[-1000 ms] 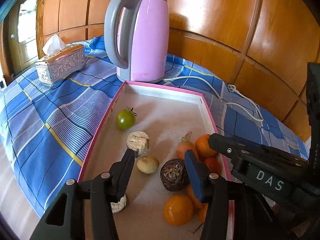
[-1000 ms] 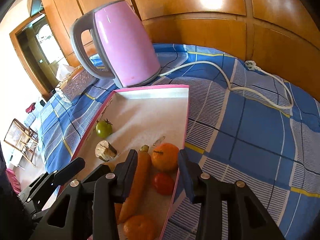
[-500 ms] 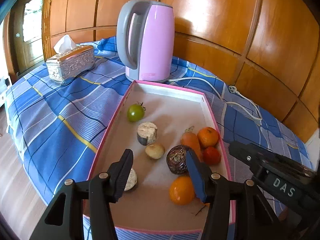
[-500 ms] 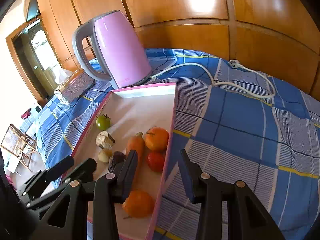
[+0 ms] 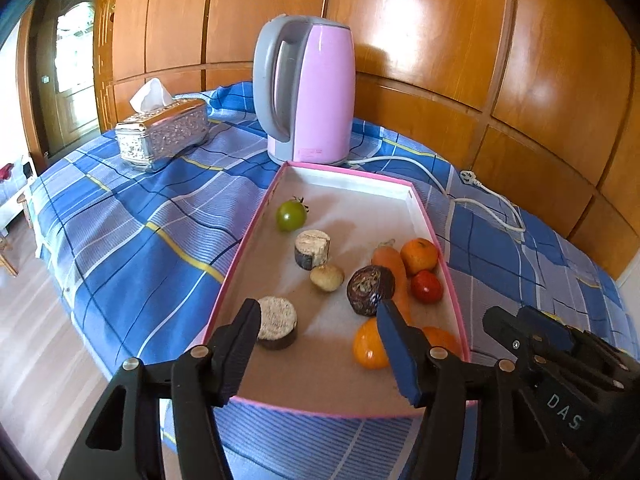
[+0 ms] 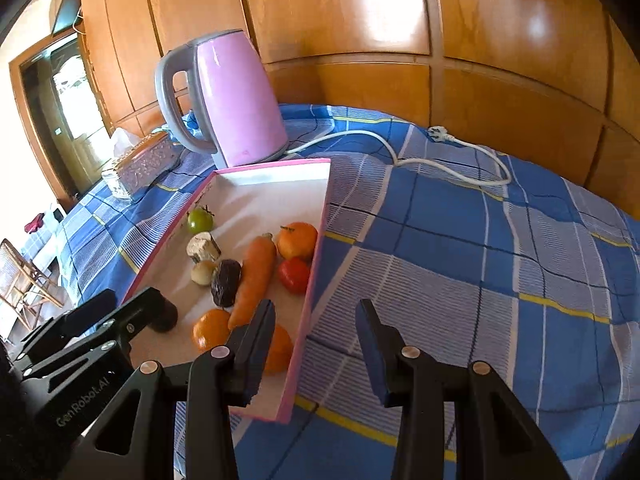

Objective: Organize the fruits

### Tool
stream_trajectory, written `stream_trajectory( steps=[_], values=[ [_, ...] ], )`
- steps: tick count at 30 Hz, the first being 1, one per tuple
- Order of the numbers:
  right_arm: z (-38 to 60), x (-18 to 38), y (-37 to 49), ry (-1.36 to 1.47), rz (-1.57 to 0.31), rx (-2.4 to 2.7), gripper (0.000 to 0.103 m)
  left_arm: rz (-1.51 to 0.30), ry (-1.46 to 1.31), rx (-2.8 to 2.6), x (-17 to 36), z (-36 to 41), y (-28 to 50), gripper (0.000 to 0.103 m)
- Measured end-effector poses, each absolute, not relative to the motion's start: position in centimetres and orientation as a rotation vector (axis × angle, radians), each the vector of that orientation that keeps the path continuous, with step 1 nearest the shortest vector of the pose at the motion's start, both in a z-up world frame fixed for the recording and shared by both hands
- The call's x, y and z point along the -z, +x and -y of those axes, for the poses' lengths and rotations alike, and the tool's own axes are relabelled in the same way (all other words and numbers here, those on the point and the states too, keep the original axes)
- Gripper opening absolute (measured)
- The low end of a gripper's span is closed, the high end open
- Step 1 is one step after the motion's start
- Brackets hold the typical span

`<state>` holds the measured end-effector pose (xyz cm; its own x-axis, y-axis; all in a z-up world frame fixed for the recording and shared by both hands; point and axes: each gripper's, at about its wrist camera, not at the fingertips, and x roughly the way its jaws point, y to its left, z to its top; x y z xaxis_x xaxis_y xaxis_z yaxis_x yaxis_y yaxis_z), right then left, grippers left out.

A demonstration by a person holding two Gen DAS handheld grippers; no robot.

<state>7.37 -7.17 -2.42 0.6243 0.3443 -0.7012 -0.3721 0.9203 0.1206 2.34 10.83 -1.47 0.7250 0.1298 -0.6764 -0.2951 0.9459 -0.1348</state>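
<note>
the pink tray (image 5: pixel 424 216) on the blue checked cloth (image 5: pixel 132 224) holds one green tomato (image 5: pixel 291 215), one red tomato (image 5: pixel 426 287), three oranges (image 5: pixel 419 255), one carrot (image 6: pixel 256 276), one dark wrinkled fruit (image 5: pixel 370 290), one pale bulb (image 5: pixel 327 277) and two cork-like stumps (image 5: pixel 313 248). left gripper (image 5: pixel 316 344) and right gripper (image 6: pixel 316 340) hang released at the near end, both empty.

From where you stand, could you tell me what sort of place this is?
Probably a room in a home: a table under a blue plaid cloth against wood panelling, with a pink electric kettle and silver tissue box.
</note>
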Motion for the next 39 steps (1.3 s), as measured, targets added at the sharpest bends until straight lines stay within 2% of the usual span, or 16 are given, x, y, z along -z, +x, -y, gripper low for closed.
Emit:
stream_trajectory(
  steps=[27,39],
  values=[
    [7.4,3.7,4.1,-0.1,-0.784,-0.411,0.043,-0.712,-0.217,-0.288,1.8,-11.4,-0.3,0.071],
    [7.5,4.3,4.1,-0.101,-0.789,-0.383,0.049,-0.692,-0.207,-0.271,1.8,-11.0,-0.4,0.083]
  ],
)
